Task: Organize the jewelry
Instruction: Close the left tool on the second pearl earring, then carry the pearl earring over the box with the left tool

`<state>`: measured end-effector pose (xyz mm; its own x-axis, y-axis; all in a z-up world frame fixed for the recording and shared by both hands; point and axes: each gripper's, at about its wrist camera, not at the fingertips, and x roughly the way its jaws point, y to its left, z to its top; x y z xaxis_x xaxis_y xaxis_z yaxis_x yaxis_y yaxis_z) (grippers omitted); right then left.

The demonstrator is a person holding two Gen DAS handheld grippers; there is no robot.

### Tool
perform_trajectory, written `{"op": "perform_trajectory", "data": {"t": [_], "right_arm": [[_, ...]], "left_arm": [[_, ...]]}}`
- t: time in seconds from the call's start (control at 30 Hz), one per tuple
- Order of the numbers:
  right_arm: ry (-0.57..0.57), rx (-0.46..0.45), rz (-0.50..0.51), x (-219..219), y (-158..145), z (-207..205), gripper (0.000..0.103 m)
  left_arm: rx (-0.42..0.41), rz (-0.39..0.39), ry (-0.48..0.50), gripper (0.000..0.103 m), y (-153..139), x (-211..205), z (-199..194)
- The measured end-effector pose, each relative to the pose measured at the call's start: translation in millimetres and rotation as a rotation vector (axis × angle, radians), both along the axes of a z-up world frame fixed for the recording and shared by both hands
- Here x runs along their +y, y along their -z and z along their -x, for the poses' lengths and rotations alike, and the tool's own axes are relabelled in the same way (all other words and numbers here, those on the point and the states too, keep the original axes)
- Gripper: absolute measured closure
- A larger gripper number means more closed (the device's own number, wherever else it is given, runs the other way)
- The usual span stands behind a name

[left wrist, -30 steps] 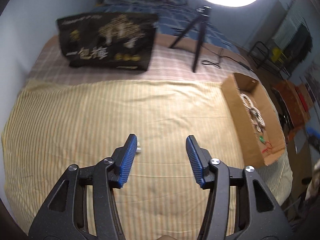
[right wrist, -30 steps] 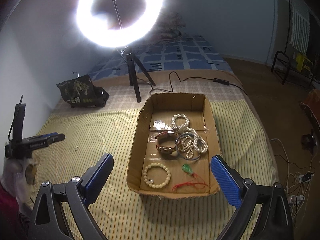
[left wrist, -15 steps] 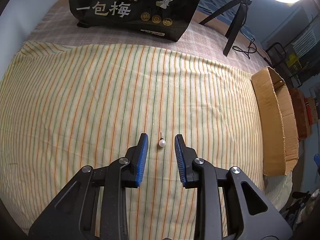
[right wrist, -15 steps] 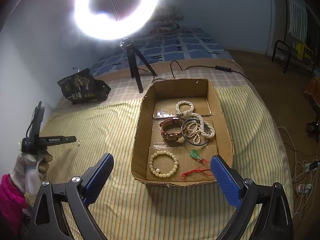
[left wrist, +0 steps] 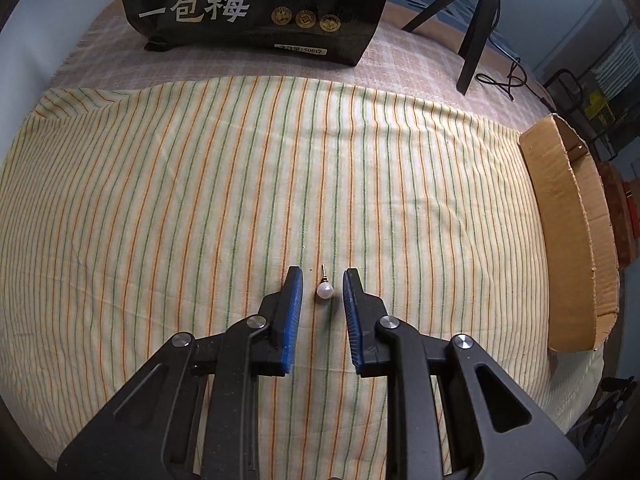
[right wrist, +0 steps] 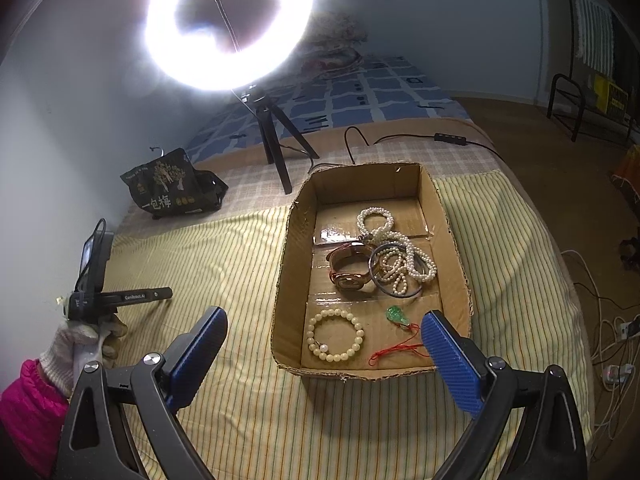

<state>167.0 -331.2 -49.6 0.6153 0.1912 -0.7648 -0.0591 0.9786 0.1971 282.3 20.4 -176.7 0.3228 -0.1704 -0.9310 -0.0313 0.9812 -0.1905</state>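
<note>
- The striped bedsheet [left wrist: 200,208] filled far more of the left wrist view than a second before, its green and orange lines larger and sharper; the left gripper had come down close over it.
- The cardboard box [right wrist: 294,248] lay on the sheet well off to the right of the left gripper; in the right wrist view it sat slightly nearer and more central than a second earlier, though its contents looked unchanged.
- The black snack bag [left wrist: 256,4] had slid to the top edge of the left wrist view and was cut off there, where earlier it showed whole.
- The ring light [right wrist: 228,24] on its tripod stood behind the box, as before.
- The right gripper [right wrist: 324,344] hung over the near end of the box with its jaws spread wide and nothing between them, the same as a second ago.
- The left gripper [left wrist: 323,276] had just been closing: its blue pads [left wrist: 294,308], wide apart a second earlier, stood narrow on either side of the earring, a sliver of sheet visible on each side, so it was not yet clamped.
- In the box lay a brown watch [right wrist: 350,268], a tangle of pearl strands [right wrist: 400,256], a cream bead bracelet [right wrist: 336,334] and a green pendant [right wrist: 396,314] on red cord.
- The pearl stud earring [left wrist: 324,290] lay on the sheet between the left pads, post pointing away; earlier it was a speck beside the left finger.
</note>
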Motion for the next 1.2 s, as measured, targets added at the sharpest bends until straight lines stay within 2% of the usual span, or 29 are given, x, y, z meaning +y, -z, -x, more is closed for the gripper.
{"op": "perform_trajectory", "data": {"t": [0.13,0.17,0.33,0.6,0.83,1.2], "right_arm": [[-0.003,0.002,-0.001,1,0,-1,0.004],[-0.004,0.003,-0.001,2,1,-1,0.004],[-0.006,0.002,0.000,3,0,-1,0.004],[0.000,0.002,0.017,1,0,-1,0.004],[0.011,-0.001,0.056,-3,0,-1,0.004],[0.079,-0.002,0.098,-19,0,1,0.004]], "left_arm": [[0.002,-0.010,0.006,0.084,3,-3,-1],[0.002,-0.012,0.007,0.088,3,-4,-1],[0.003,-0.031,0.006,0.096,7,-5,-3],[-0.014,-0.030,-0.008,0.096,2,-3,-2],[-0.072,-0.005,0.003,0.096,-22,-11,4],[-0.181,0.038,0.112,0.096,-66,-66,14]]}}
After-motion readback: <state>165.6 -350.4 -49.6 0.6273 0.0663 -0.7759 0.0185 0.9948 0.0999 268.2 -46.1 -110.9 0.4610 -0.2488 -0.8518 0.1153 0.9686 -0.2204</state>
